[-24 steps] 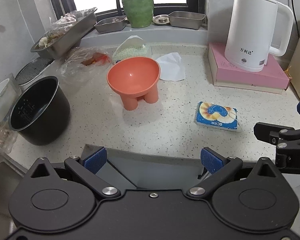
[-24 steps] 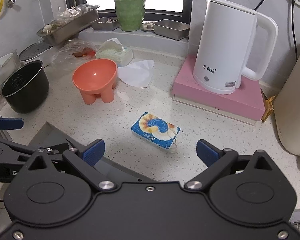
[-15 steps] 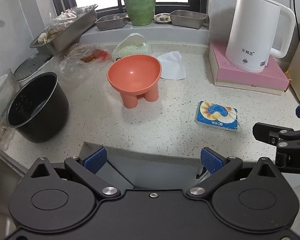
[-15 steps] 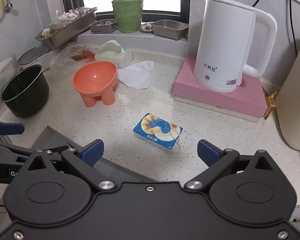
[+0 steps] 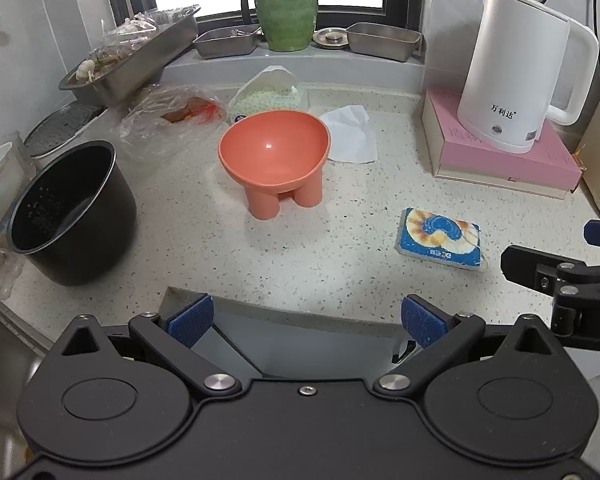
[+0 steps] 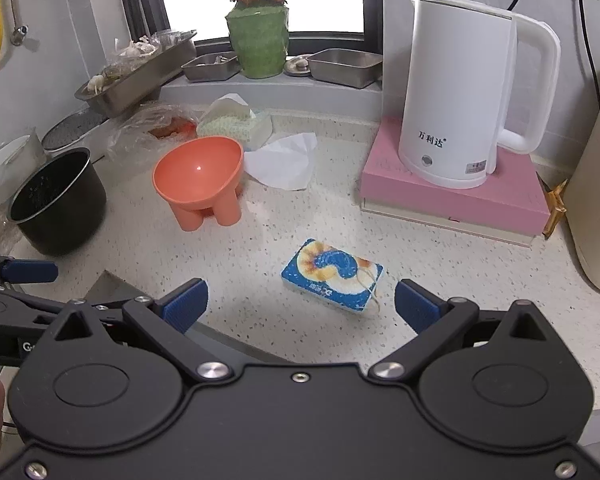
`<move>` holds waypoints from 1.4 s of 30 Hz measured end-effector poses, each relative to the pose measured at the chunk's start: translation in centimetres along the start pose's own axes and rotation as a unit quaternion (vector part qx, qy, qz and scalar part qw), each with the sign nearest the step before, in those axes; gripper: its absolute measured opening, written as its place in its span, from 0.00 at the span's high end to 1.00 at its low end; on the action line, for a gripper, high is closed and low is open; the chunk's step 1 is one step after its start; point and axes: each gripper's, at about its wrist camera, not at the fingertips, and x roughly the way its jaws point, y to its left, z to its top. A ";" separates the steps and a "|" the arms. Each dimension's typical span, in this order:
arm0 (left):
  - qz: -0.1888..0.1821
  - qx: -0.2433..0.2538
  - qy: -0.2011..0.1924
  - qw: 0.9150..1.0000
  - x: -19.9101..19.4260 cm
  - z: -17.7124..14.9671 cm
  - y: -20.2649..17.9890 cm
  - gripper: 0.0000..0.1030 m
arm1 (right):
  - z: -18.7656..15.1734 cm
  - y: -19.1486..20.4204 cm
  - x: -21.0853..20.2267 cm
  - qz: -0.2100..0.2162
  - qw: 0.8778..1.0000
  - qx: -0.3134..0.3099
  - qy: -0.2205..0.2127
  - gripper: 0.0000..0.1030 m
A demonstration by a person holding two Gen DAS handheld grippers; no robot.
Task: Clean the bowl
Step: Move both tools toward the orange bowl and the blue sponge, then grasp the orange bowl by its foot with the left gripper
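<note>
Both claws, left claw (image 5: 306, 317) and right claw (image 6: 300, 304), hang spread and empty at the near counter (image 5: 340, 256) edge. Further off, mid-counter, stands the orange bowl (image 5: 274, 150) on stubby legs: smooth, glossy, inside bare. It looks like light, stiff, slippery plastic; the thin rim seems the best place to pinch.

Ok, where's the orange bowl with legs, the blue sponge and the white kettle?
Orange footed plastic bowl (image 5: 272, 152), left wrist view, inside bottom.
Blue patterned rectangular sponge (image 6: 332, 274), right wrist view, top face.
White plastic electric kettle (image 6: 456, 92), right wrist view, body.
</note>
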 end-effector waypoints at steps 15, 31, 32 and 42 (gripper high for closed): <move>0.014 0.016 -0.071 0.997 6.3 0.3 1.9 0.02 | -0.7 -1.2 -1.3 -0.034 0.998 0.048 -0.029 0.02; -0.024 -0.024 -0.156 0.987 19.3 1.4 5.9 0.04 | -3.8 -2.3 -2.6 -0.124 0.988 0.095 -0.002 0.02; -0.026 -0.029 -0.161 0.986 19.3 1.4 6.1 0.04 | -4.0 -2.3 -2.7 -0.129 0.987 0.097 0.001 0.02; -0.033 0.002 -0.154 0.988 21.7 2.6 6.0 0.02 | -5.0 -1.9 -3.0 -0.167 0.981 0.100 0.019 0.02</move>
